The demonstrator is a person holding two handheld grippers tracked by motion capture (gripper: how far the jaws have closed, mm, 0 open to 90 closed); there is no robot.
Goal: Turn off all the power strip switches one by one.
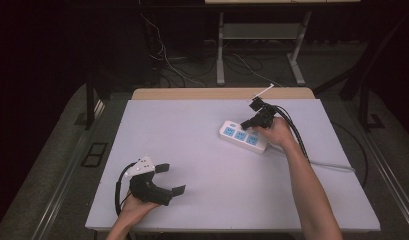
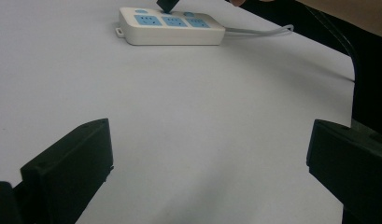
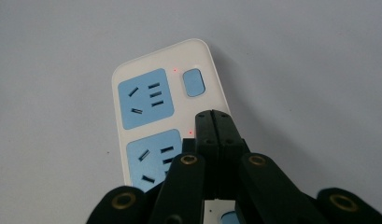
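White plastic power strip w/ blue sockets (image 1: pixel 243 136) lies far right on table (image 1: pixel 192 165). Right gripper (image 3: pixel 214 122), jaws together, presses its middle switch. Left gripper (image 1: pixel 169 178), jaws apart, idle. Strip prob. rigid, light, may slide; hold by the long sides.

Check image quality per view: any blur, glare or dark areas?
High view: table evenly lit, surrounding floor near black, slightly soft. Left gripper view: near fingers blurred, power strip fairly sharp. Right gripper view: power strip crisp, red indicator dots visible, no glare; closed fingers dark, little detail.
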